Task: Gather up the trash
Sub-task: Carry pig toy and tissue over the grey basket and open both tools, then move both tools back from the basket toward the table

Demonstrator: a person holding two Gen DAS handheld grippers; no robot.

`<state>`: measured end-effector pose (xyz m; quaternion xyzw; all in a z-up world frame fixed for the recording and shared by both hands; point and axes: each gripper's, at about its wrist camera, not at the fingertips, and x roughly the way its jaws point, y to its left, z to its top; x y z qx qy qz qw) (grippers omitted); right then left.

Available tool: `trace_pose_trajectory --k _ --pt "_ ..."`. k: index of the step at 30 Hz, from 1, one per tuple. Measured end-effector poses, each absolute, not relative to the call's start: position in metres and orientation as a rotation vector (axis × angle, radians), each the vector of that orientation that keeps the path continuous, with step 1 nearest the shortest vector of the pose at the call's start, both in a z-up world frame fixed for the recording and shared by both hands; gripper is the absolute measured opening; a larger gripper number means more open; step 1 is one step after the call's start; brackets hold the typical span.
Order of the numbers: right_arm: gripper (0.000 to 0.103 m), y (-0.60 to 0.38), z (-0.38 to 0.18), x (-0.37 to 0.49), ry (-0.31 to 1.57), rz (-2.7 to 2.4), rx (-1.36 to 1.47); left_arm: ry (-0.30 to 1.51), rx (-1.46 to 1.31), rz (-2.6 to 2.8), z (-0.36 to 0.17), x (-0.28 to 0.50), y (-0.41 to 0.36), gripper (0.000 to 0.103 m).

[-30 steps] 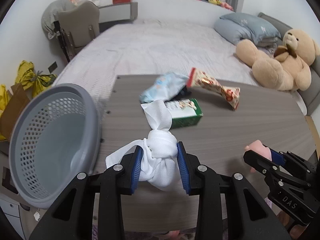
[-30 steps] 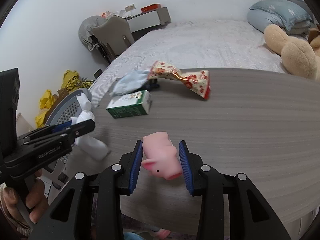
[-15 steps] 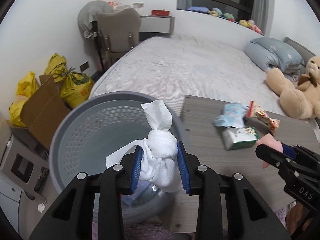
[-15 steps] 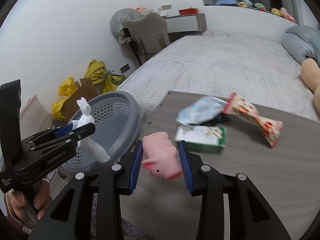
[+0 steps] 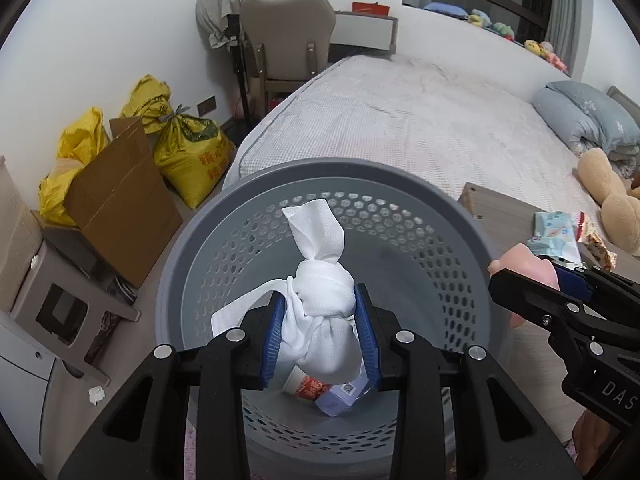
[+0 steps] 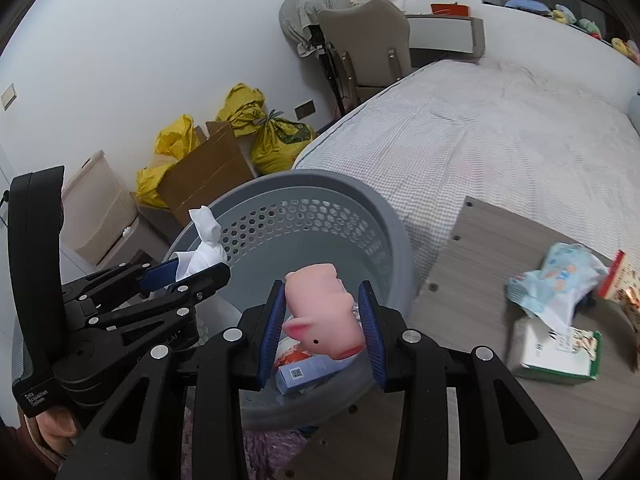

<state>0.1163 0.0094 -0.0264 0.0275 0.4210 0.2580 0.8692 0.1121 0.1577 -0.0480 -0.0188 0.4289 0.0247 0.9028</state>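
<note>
My left gripper (image 5: 320, 332) is shut on a knotted white tissue bundle (image 5: 322, 308) and hangs over the mouth of a grey perforated basket (image 5: 440, 216). Inside the basket lie a red-and-white cup (image 5: 306, 386) and a small blue box (image 5: 342, 398). My right gripper (image 6: 322, 330) is shut on a pink rubber pig toy (image 6: 320, 312) above the basket's near rim (image 6: 392, 220). The left gripper (image 6: 188, 274) with its white bundle (image 6: 206, 240) shows at the left of the right wrist view. The right gripper (image 5: 520, 284) with the pig (image 5: 524, 262) shows at the right of the left wrist view.
A grey wooden table (image 6: 500, 392) to the right carries a green-and-white carton (image 6: 556, 354), a pale blue wrapper (image 6: 560, 284) and a red snack packet (image 6: 618, 276). A bed (image 5: 420, 120) lies behind. A cardboard box (image 5: 120, 200), yellow bags (image 5: 188, 156) and a chair (image 5: 288, 40) stand to the left.
Both grippers have swung left from over the table to above the basket, still holding the white bundle and the pig. The basket now fills the middle of both views.
</note>
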Motion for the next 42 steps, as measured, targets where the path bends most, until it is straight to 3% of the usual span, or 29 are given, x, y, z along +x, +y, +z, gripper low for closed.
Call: trace_pose_trajectory --k 7,14,17,24,35,42 --pt "0.036 0.03 -0.04 0.13 0.917 0.57 0.036 0.913 -0.072 0.079 -0.059 0.117 0.175 0.039" --pt "0.041 0.029 -0.041 0.132 0.909 0.565 0.041 0.907 -0.073 0.099 -0.058 0.118 0.177 0.065" --pt "0.053 0.028 -0.039 0.131 0.892 0.552 0.044 0.899 -0.068 0.114 -0.056 0.117 0.178 0.07" --pt "0.053 0.024 -0.038 0.126 0.888 0.54 0.04 0.898 -0.075 0.143 -0.053 0.113 0.18 0.081" --pt "0.057 0.021 -0.031 0.117 0.872 0.526 0.038 0.872 -0.072 0.168 -0.045 0.101 0.183 0.092" --pt "0.06 0.021 -0.029 0.11 0.87 0.511 0.026 0.865 -0.073 0.184 -0.043 0.094 0.184 0.093"
